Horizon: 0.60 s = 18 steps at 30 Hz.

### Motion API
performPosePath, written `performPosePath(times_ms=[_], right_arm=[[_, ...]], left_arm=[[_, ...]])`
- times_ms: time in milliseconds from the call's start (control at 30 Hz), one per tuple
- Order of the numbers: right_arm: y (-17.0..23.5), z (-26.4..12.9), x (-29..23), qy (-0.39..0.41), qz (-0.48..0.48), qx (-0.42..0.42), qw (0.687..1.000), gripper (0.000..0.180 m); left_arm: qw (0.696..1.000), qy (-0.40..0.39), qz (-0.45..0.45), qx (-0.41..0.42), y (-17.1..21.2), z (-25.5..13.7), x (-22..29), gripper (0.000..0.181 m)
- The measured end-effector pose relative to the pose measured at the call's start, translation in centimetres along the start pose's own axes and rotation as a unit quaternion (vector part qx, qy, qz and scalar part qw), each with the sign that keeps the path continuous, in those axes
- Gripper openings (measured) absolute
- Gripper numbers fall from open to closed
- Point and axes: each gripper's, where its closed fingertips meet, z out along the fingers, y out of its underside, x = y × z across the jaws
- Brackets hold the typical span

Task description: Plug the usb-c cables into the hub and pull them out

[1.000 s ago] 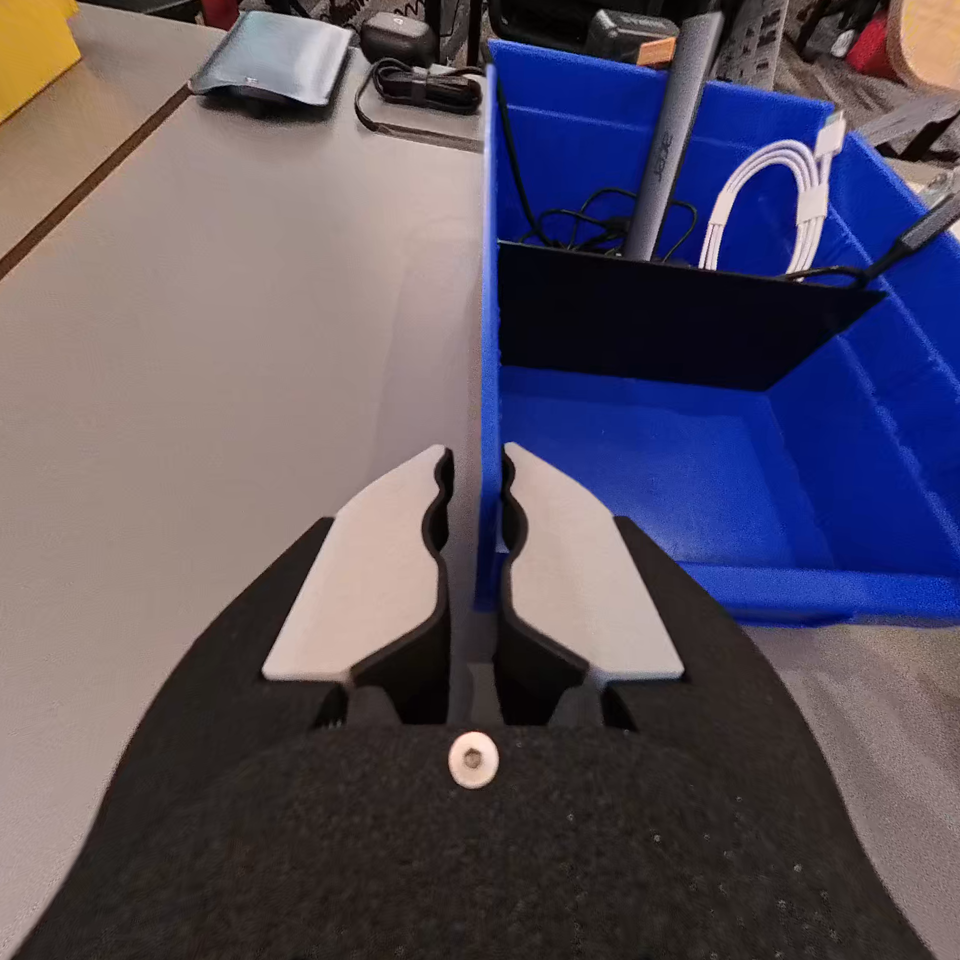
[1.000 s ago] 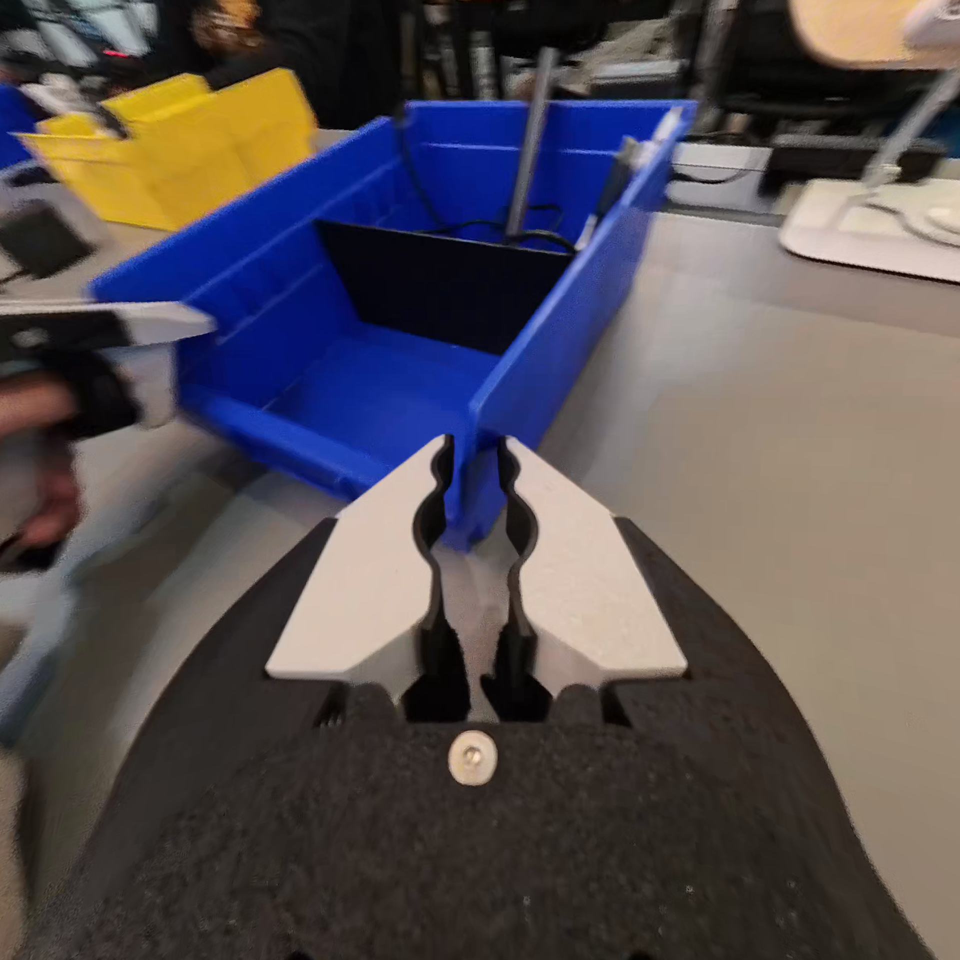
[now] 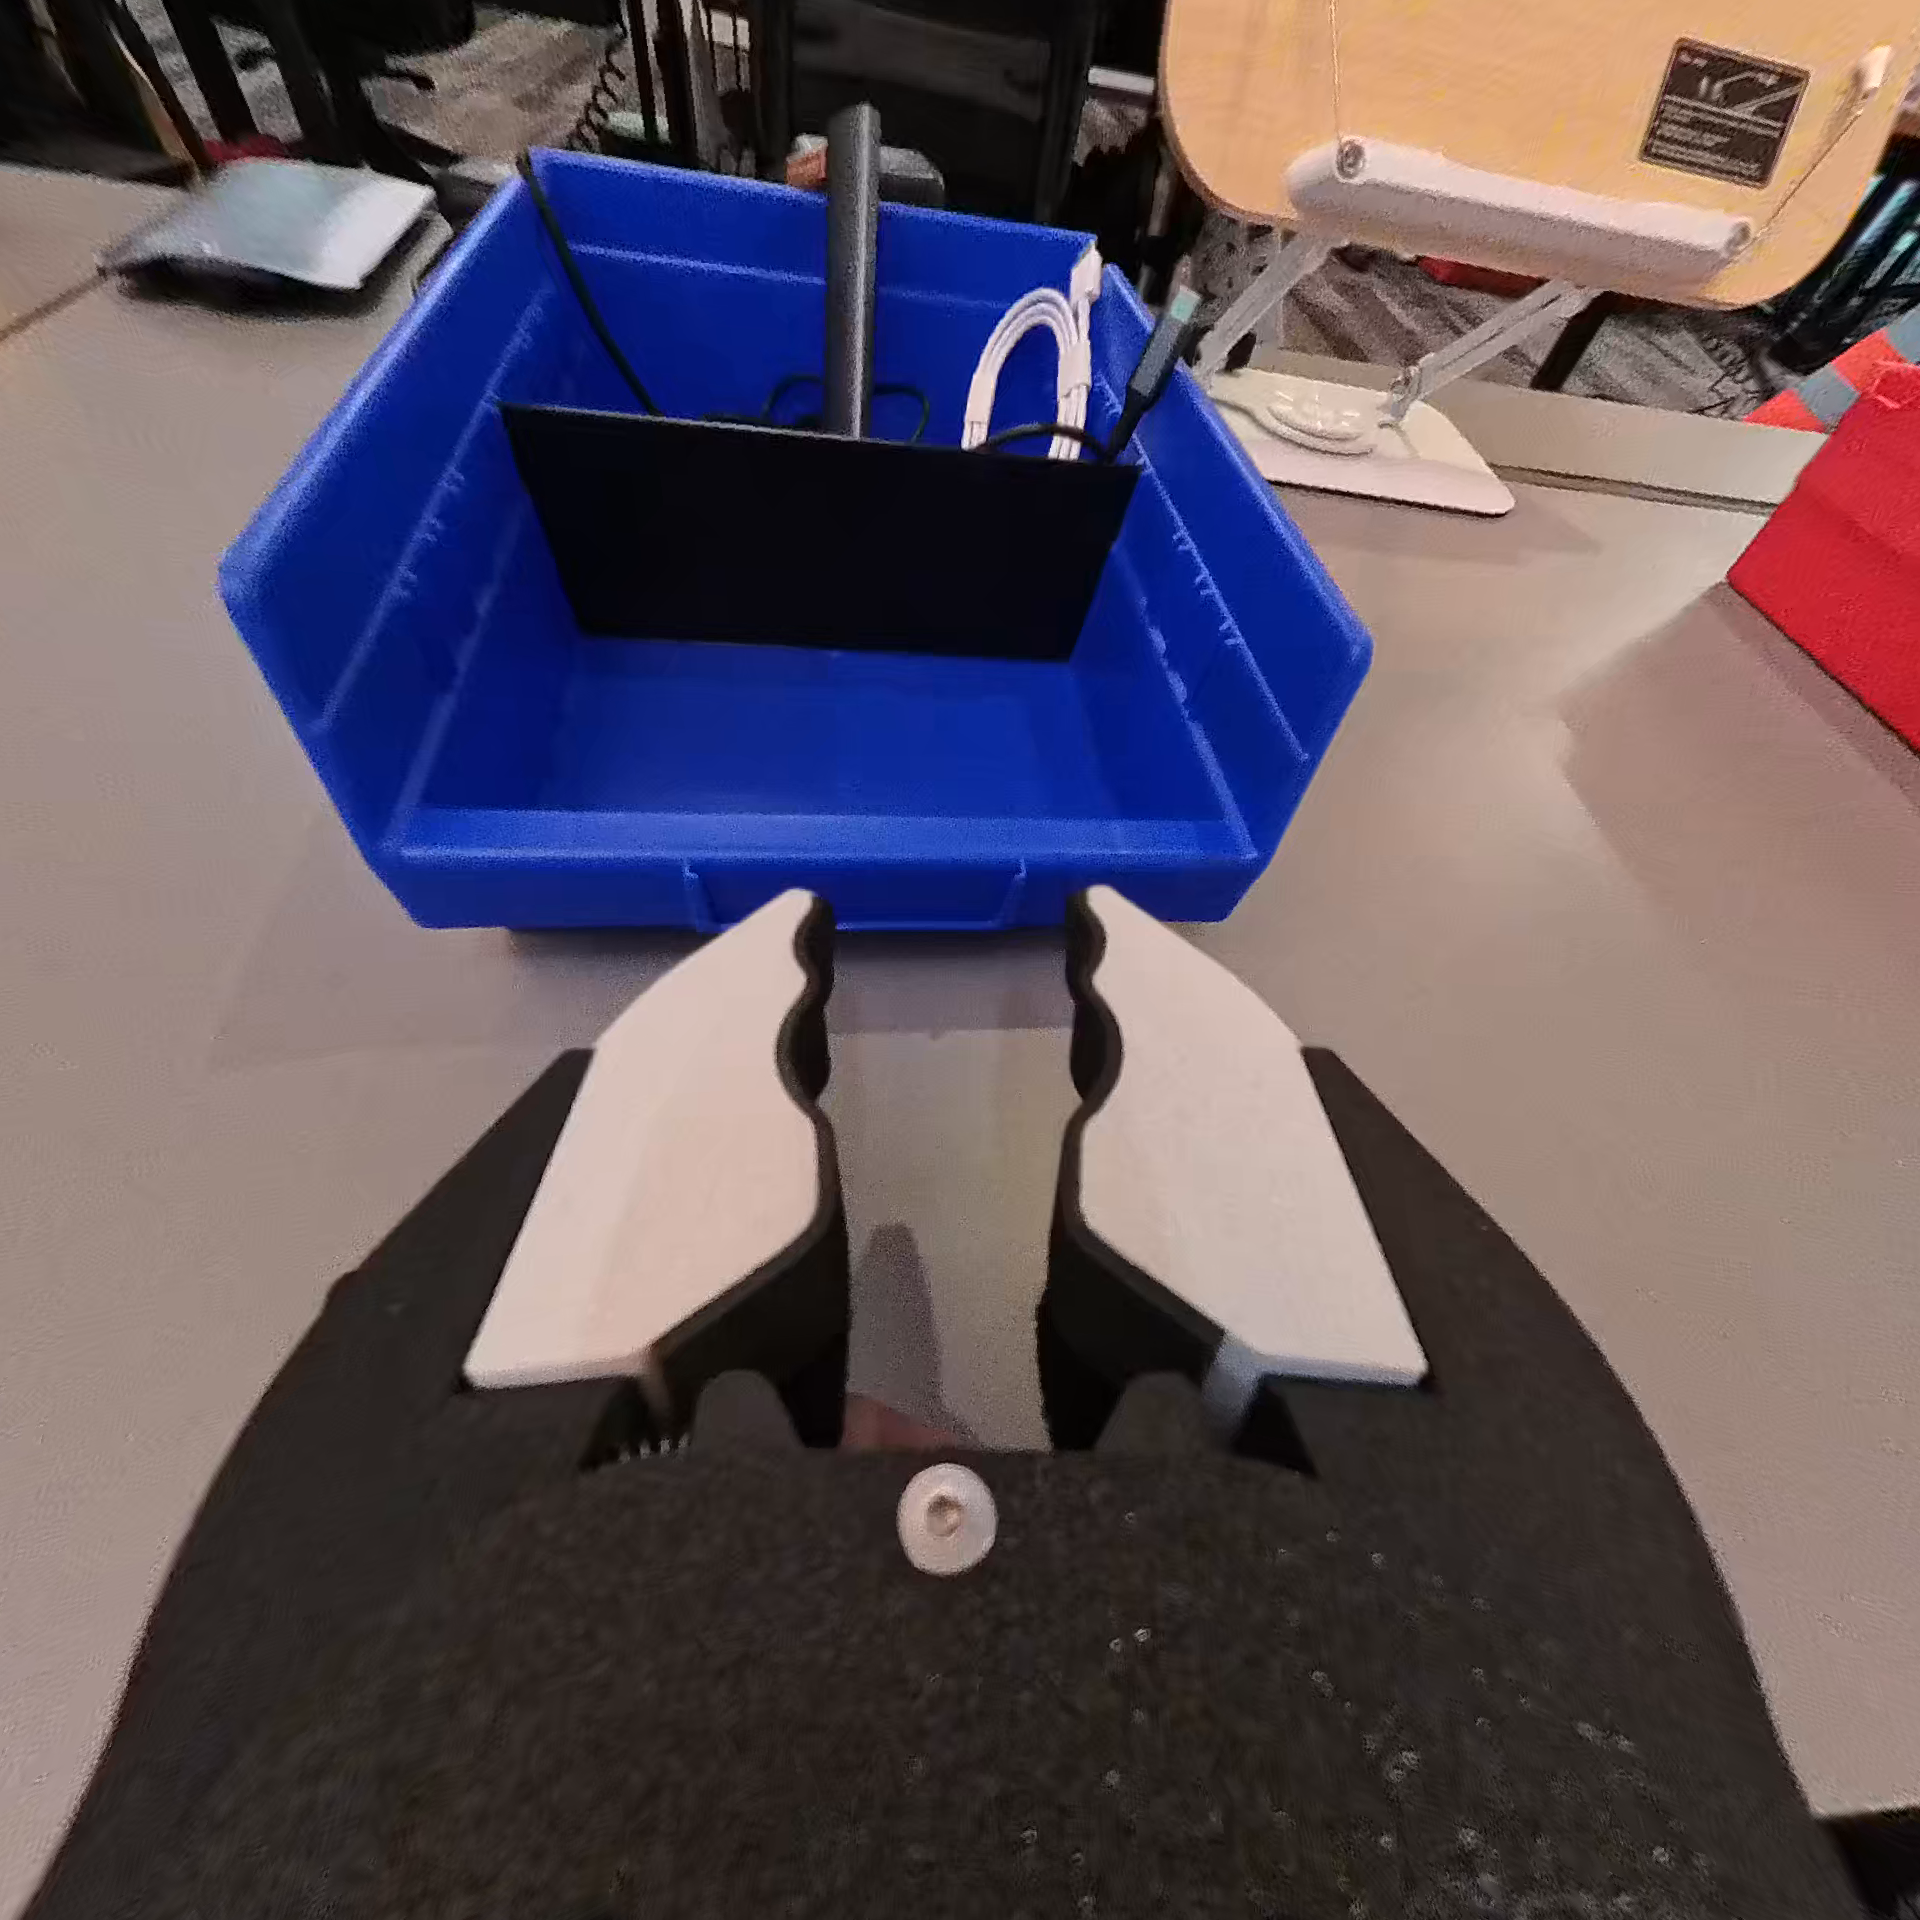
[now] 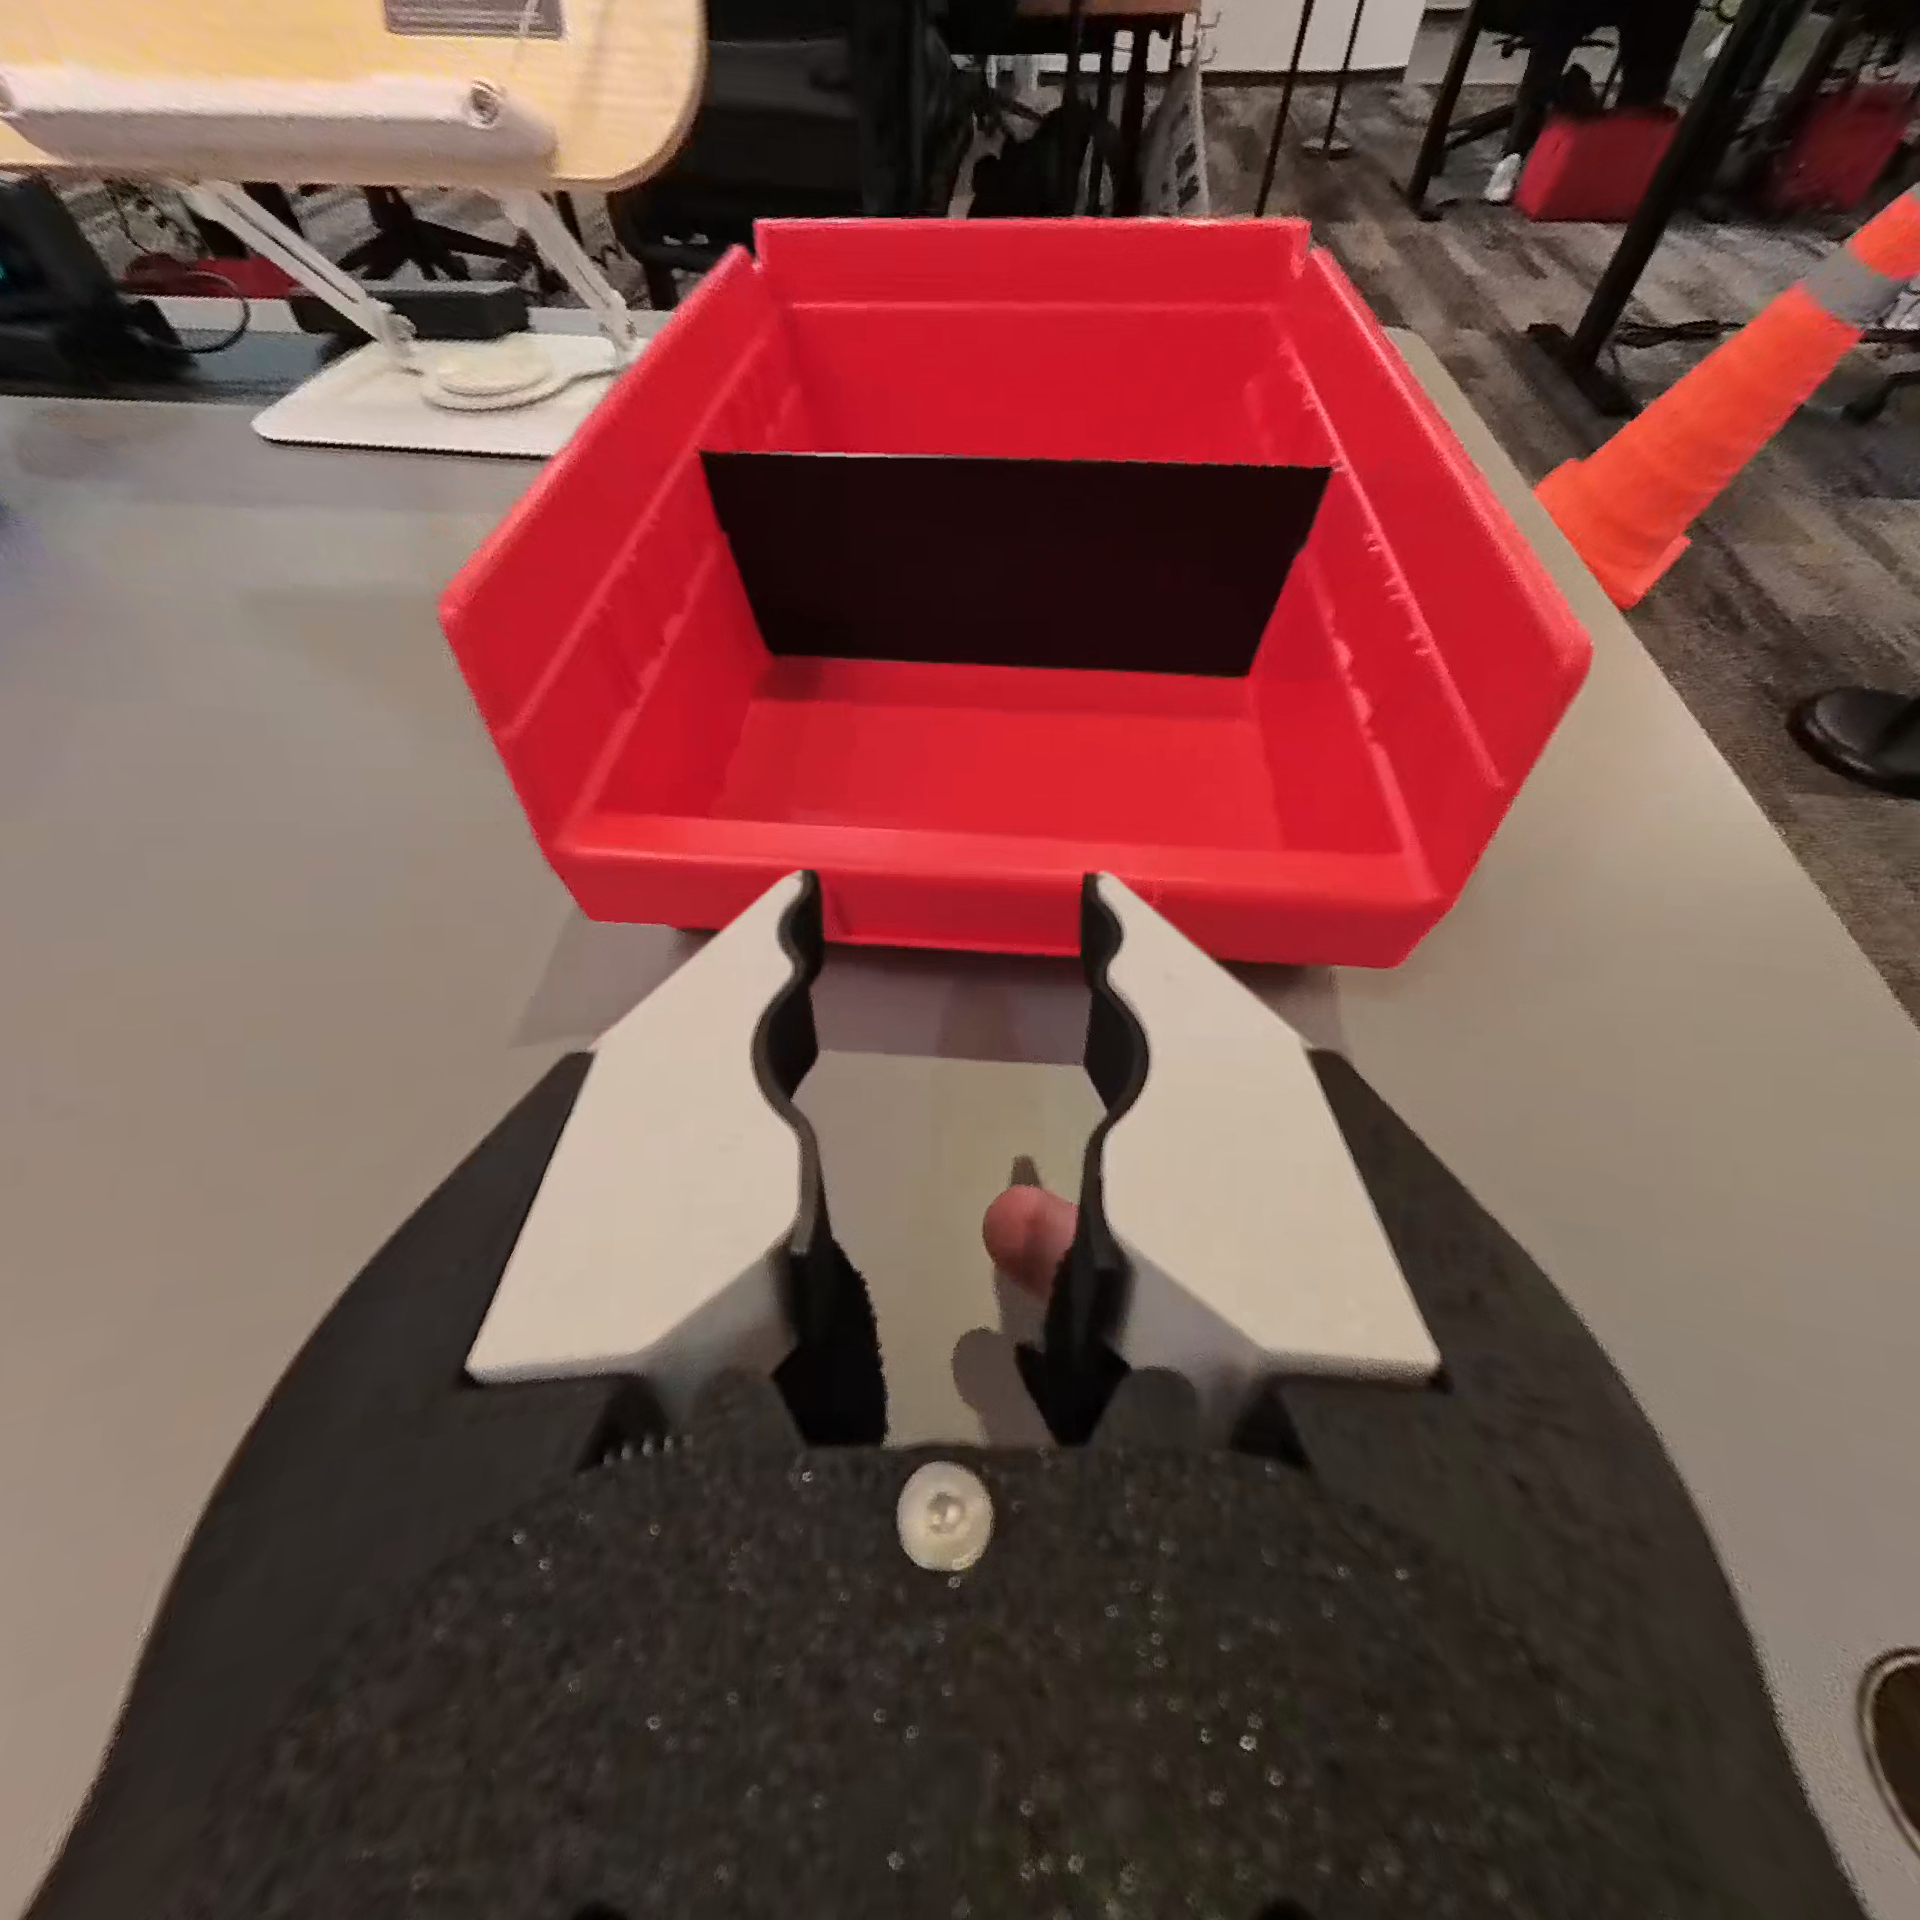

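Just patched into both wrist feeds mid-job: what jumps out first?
The bright blue plastic bin straight ahead of the open left gripper, with a coiled white cable and dark cables behind its black divider. In the right wrist view, a red plastic bin sits ahead of the open right gripper, its front compartment empty.

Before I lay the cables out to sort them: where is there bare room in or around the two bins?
Free: the front compartment of the blue bin, before its black divider; the red bin as far as shown; bare table between them. Crowded: behind the blue bin's divider, where the white cable, black cables and a dark upright piece stand.
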Motion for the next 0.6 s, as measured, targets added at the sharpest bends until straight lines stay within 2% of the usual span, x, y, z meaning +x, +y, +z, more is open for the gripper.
performPosePath(times_ms=[200, 300, 333, 433, 467, 533, 600], right_arm=[[-0.7, -0.1, -2.2, -0.032, 0.015, 0.024, 0.999, 0.049], [-1.5, -0.4, -4.6, -0.082, 0.054, 0.037, 0.994, 0.044], [-2.0, -0.8, -6.2, -0.119, 0.075, 0.043, 0.989, 0.041], [-3.6, -3.6, -14.2, -0.302, 0.101, 0.056, 0.946, 0.037], [-3.4, -4.6, -17.0, -0.365, 0.095, 0.044, 0.925, 0.038], [-1.7, -6.6, -22.1, -0.475, 0.065, 0.001, 0.878, 0.045], [0.1, -7.7, -25.5, -0.531, 0.012, -0.014, 0.847, 0.052]], left_arm=[[1.000, 0.026, -0.012, -0.003, 0.3, 0.3, 0.6, 0.043], [0.999, 0.042, -0.011, -0.017, 0.9, 1.0, 1.0, 0.048], [0.999, 0.048, -0.015, -0.017, 0.8, 1.0, 1.1, 0.041], [0.992, 0.120, -0.033, 0.022, -1.9, 0.2, 2.8, 0.039], [0.989, 0.143, -0.034, 0.005, -2.5, 0.3, 3.3, 0.043], [0.985, 0.165, -0.011, -0.050, -3.6, 1.2, 3.3, 0.065], [0.978, 0.183, 0.024, -0.102, -5.0, 2.9, 2.9, 0.065]])
